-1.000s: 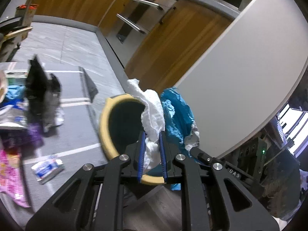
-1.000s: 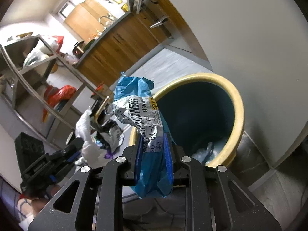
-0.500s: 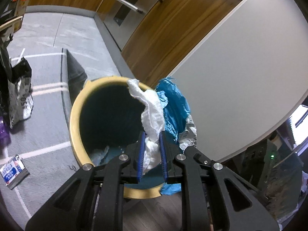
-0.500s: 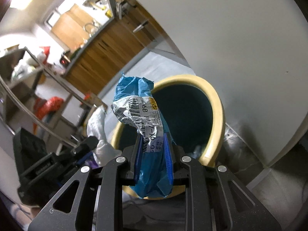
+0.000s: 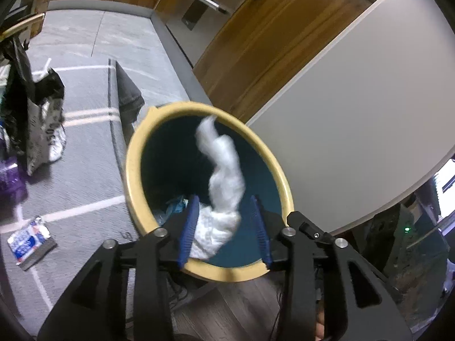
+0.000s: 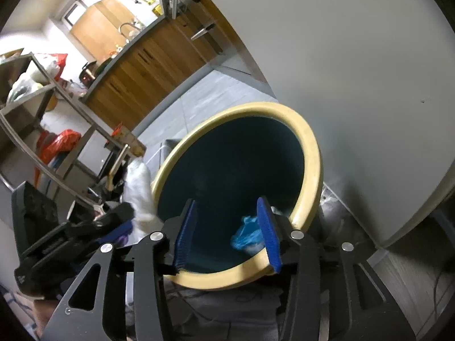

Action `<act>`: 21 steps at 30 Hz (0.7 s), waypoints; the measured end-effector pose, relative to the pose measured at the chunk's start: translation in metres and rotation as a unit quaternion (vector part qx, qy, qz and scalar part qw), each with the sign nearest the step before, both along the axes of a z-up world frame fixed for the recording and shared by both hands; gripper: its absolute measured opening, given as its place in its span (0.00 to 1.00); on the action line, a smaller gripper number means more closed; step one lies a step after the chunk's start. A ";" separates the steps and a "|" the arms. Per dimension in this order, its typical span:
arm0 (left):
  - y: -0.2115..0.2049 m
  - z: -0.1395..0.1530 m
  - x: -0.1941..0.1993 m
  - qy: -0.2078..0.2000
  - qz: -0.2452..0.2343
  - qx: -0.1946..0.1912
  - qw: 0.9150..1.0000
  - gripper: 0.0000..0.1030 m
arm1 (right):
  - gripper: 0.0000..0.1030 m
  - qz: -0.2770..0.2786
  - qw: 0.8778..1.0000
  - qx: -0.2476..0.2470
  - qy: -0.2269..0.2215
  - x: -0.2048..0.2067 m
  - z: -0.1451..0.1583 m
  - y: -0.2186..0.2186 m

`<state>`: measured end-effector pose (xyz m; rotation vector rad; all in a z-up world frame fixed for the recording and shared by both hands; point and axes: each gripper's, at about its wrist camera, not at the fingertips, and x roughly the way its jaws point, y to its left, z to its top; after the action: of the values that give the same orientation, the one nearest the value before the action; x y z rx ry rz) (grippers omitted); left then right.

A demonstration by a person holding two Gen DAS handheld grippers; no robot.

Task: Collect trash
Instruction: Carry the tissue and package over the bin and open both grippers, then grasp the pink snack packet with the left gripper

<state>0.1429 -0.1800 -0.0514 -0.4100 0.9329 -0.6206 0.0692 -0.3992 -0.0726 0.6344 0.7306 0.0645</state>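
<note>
A round bin with a cream rim (image 5: pixel 130 153) and a dark teal inside stands on the floor against a white panel; it also shows in the right wrist view (image 6: pixel 310 142). My left gripper (image 5: pixel 224 228) is open over the bin's mouth, and a white crumpled tissue (image 5: pixel 224 182) hangs blurred between its spread jaws. My right gripper (image 6: pixel 227 233) is open and empty over the bin. The blue wrapper (image 6: pixel 247 236) lies at the bin's bottom. The left gripper and the tissue (image 6: pixel 139 187) show at the left of the right wrist view.
Loose trash lies on the grey rug (image 5: pixel 85 142): a black-and-white bag (image 5: pixel 42 119), a purple wrapper (image 5: pixel 10 179) and a small blue-and-white packet (image 5: pixel 28 238). Wooden cabinets (image 5: pixel 256 42) stand behind. A metal shelf rack (image 6: pixel 42 113) stands to the left.
Both grippers have opened over the bin. The blue wrapper has left the right gripper and dropped into the bin. The tissue is loose between the left jaws.
</note>
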 end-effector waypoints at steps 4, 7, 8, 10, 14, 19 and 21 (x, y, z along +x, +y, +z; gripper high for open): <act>0.016 0.014 -0.011 -0.018 0.009 0.005 1.000 0.43 | 0.50 0.003 1.000 -0.010 -0.005 -0.002 0.003 0.002; 0.025 0.021 -0.015 -0.029 0.017 0.013 0.999 0.49 | 0.56 0.008 1.000 -0.019 -0.011 -0.005 0.007 0.005; 0.031 0.024 -0.019 -0.034 0.020 0.021 0.999 0.50 | 0.58 0.011 0.999 -0.026 -0.015 -0.006 0.009 0.007; 0.037 0.025 -0.020 -0.041 0.024 0.035 0.998 0.52 | 0.63 0.016 0.999 -0.035 -0.021 -0.006 0.014 0.012; 0.054 0.029 -0.031 -0.057 0.035 0.071 0.995 0.61 | 0.68 0.034 0.997 -0.058 -0.033 -0.007 0.023 0.025; 0.085 0.031 -0.043 -0.063 0.061 0.110 0.990 0.63 | 0.72 0.063 0.994 -0.080 -0.038 -0.005 0.030 0.047; 0.101 0.032 -0.049 -0.065 0.077 0.120 0.988 0.63 | 0.72 0.074 0.993 -0.086 -0.039 -0.004 0.033 0.056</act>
<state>0.0943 -0.0794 -0.0193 -0.2209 0.8312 -0.3838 0.0648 -0.3428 -0.0400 0.4110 0.6986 0.1610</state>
